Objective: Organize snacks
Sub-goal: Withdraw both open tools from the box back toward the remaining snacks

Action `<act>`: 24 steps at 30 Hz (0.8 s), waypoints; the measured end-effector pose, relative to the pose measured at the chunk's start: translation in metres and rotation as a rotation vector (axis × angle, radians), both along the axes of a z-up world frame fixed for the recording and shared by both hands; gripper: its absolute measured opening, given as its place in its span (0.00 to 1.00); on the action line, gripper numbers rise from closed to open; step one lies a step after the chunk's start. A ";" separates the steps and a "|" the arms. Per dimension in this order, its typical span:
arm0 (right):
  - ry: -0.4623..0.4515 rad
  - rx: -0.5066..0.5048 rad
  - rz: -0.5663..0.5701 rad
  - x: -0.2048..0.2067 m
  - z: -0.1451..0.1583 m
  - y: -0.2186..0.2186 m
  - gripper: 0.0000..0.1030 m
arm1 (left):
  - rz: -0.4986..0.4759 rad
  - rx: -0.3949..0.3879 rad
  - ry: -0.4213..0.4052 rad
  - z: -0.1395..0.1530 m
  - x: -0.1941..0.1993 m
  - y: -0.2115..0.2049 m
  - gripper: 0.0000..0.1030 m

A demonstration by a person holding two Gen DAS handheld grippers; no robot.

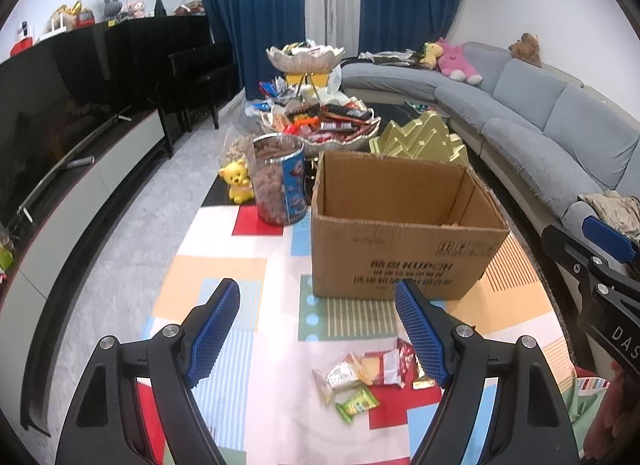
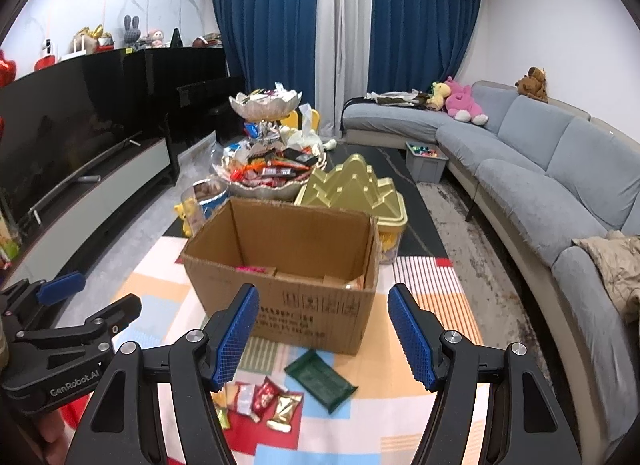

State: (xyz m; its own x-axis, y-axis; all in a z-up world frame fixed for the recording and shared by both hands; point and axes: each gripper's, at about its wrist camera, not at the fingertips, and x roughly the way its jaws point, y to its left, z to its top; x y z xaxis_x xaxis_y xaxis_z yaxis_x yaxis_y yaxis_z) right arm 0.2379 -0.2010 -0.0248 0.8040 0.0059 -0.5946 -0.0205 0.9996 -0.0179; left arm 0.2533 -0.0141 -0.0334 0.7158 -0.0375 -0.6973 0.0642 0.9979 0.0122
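While your left tool (image 1: 318, 331) stands open and empty, the snack packets (image 1: 362, 375) lie on the surface at its 5 o'clock; the cardboard box (image 2: 288, 265) sits at 12 o'clock of your right tool (image 2: 323, 335), also open, empty.

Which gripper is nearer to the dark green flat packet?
Right. The dark green flat packet lies just beyond the open right gripper. The left gripper hangs over the small wrapped snacks, further aside.

Left gripper (image 1: 318, 335) jaws apart, empty; right gripper (image 2: 323, 335) jaws apart, empty; both angled downward
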 end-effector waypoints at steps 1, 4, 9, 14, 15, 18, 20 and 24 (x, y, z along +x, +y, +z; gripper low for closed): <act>0.005 -0.003 0.003 -0.002 -0.003 0.001 0.66 | 0.003 0.000 0.004 -0.002 -0.001 0.000 0.77; 0.017 -0.010 0.010 -0.007 -0.010 0.001 0.66 | 0.014 -0.001 0.018 -0.011 -0.008 0.000 0.77; 0.034 -0.015 0.019 -0.014 -0.021 0.000 0.66 | 0.029 0.004 0.044 -0.025 -0.019 -0.003 0.77; 0.054 -0.023 0.029 -0.019 -0.033 -0.002 0.66 | 0.036 0.007 0.076 -0.042 -0.027 -0.006 0.77; 0.060 -0.023 0.031 -0.019 -0.035 -0.002 0.66 | 0.038 0.007 0.082 -0.045 -0.029 -0.006 0.77; 0.076 -0.023 0.048 -0.022 -0.045 -0.001 0.66 | 0.044 0.007 0.104 -0.055 -0.033 -0.008 0.77; 0.084 -0.022 0.063 -0.024 -0.050 -0.001 0.66 | 0.044 0.008 0.122 -0.063 -0.035 -0.009 0.77; 0.100 -0.027 0.099 -0.027 -0.061 0.001 0.66 | 0.041 0.017 0.146 -0.078 -0.039 -0.013 0.77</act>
